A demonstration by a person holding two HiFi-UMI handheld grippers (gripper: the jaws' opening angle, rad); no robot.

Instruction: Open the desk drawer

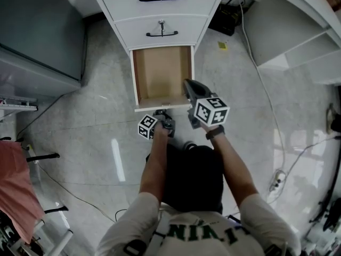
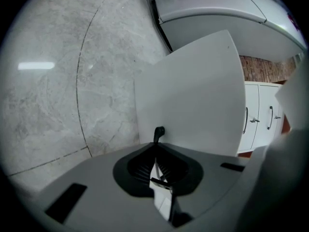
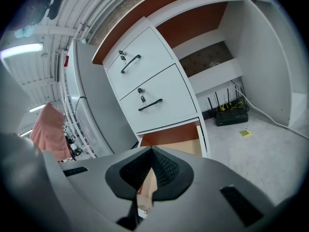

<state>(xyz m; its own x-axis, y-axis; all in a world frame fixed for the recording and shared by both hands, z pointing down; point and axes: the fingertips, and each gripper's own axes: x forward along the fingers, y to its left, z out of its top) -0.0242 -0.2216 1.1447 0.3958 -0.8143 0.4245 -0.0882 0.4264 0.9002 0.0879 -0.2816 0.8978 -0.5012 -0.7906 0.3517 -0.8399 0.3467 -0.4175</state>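
Left claw (image 1: 162, 114) clamped shut, right claw (image 1: 188, 84) closed alongside

The head camera sits above the person and faces steeply down, with the open drawer (image 1: 162, 76) at the upper middle of its picture. The camera on the left gripper (image 1: 162, 114) is very near the drawer's white front. It faces that front along the jaws, with the handle (image 2: 158, 133) at the jaw tips and the floor (image 2: 58, 105) to the left. The camera on the right gripper (image 1: 187, 83) looks from just over the drawer's front edge, across its wooden inside, to the two shut drawers (image 3: 145, 81) above. The head and right gripper views share that inside and those drawers. The head and left gripper views share only the front and the floor.
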